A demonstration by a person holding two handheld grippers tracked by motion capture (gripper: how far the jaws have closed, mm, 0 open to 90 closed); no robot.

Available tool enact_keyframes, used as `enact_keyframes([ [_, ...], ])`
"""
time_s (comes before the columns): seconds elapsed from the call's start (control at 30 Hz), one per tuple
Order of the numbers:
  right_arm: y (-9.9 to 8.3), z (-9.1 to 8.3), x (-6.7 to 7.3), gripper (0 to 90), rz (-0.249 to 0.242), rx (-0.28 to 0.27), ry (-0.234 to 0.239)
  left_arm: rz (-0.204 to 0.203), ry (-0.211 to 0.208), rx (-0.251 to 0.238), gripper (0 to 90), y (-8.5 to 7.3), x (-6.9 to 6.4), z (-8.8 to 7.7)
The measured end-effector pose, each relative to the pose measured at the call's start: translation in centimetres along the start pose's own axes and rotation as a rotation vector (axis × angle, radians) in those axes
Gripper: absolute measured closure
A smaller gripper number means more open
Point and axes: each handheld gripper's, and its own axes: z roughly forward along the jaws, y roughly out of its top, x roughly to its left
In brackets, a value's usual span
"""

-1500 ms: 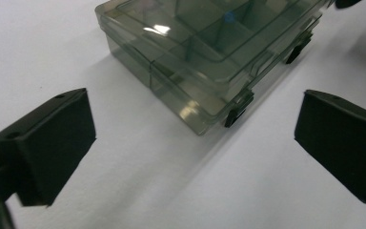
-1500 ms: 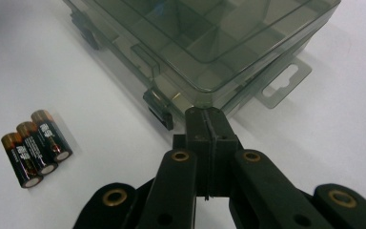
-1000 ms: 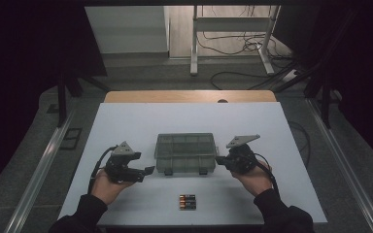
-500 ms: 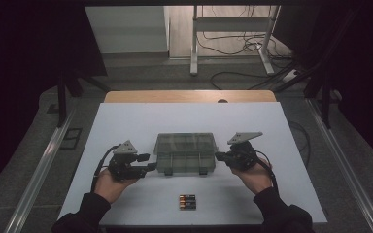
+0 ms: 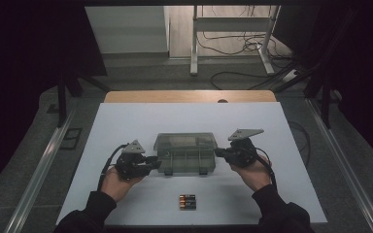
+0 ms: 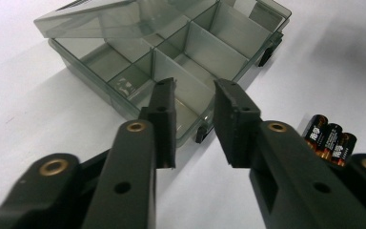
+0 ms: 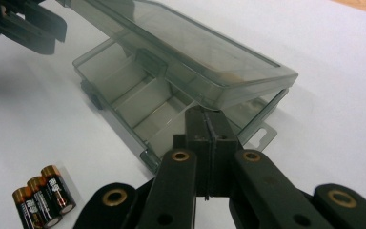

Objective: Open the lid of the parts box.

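We see our left hand-held gripper (image 5: 154, 163) at the left end of the smoky clear compartment box (image 5: 186, 154), its jaws apart with nothing between them. In the left gripper view those parted jaws frame the near corner of the box (image 6: 171, 62), with its dividers just beyond the tips and its lid (image 6: 109, 19) raised above the far side. To the right of that gripper's jaws in the same view, three batteries (image 6: 328, 138) lie side by side on the white table (image 6: 38, 133).

In the high view the batteries (image 5: 187, 201) sit nearer to us than the box, roughly between the two hands.

Our right hand-held gripper (image 5: 218, 152) points at the right end of the box. In the right gripper view its jaws (image 7: 208, 143) are pressed together with no gap, their tips at the box's end wall just under the edge of the half-open lid (image 7: 190, 52); we cannot tell whether they touch either. The batteries (image 7: 43, 193) lie to the lower left of these jaws, and the left hand-held gripper (image 7: 24, 26) shows beyond the box's far end.
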Motion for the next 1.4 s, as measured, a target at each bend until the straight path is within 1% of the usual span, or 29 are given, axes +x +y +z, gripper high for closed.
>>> enact_keyframes([
  [0.17, 0.3, 0.0, -0.2, 89.0, 0.004, -0.015, -0.004, 0.015, 0.002, 0.005, 79.2, 0.4, -0.3, 0.6],
  [0.2, 0.3, 0.0, -0.2, 89.0, 0.004, -0.015, -0.004, 0.018, 0.004, 0.006, 79.2, 0.5, -0.3, 0.7],
  [0.23, 0.4, 0.0, -0.2, 89.0, 0.01, -0.016, -0.007, 0.016, 0.0, 0.01, 82.4, 0.6, -0.4, 1.0],
  [0.27, 0.4, 0.0, -0.2, 89.0, 0.009, -0.021, -0.007, 0.019, -0.001, 0.009, 83.5, 0.7, -0.4, 1.1],
  [0.33, 0.6, 0.0, -0.3, 89.0, 0.01, -0.026, -0.008, 0.02, 0.004, 0.01, 83.9, 0.8, -0.5, 1.2],
  [0.53, 0.9, 0.2, -0.4, 89.0, 0.005, -0.035, -0.011, 0.021, 0.001, 0.016, 87.4, 0.9, -0.5, 1.8],
  [0.67, 1.1, 0.3, -0.5, 89.0, 0.003, -0.04, -0.013, 0.025, 0.006, 0.025, 88.5, 1.1, -0.7, 2.5],
  [0.83, 1.3, 0.4, -0.4, 89.0, 0.0, -0.05, -0.014, 0.034, -0.005, 0.032, 88.5, 1.3, -0.9, 3.1],
  [0.97, 1.4, 0.5, -0.5, 89.0, -0.004, -0.052, -0.015, 0.044, -0.004, 0.039, 88.5, 1.4, -1.1, 3.5],
  [1.07, 1.6, 0.6, -0.5, 89.0, -0.007, -0.051, -0.02, 0.032, -0.005, 0.036, 88.4, 1.5, -1.2, 3.9],
  [1.2, 1.7, 0.8, -0.5, 89.0, -0.006, -0.05, -0.025, 0.033, -0.007, 0.043, 88.4, 1.6, -1.2, 4.4],
  [1.27, 1.7, 0.9, -0.6, 89.0, -0.007, -0.049, -0.025, 0.04, -0.008, 0.053, 88.4, 1.6, -1.3, 4.6],
  [1.3, 1.8, 0.9, -0.6, 89.0, -0.005, -0.049, -0.026, 0.035, -0.007, 0.05, 88.4, 1.6, -1.4, 4.7],
  [1.4, 1.9, 0.9, -0.6, 89.0, -0.007, -0.051, -0.026, 0.038, -0.003, 0.054, 88.1, 1.6, -1.4, 4.9],
])
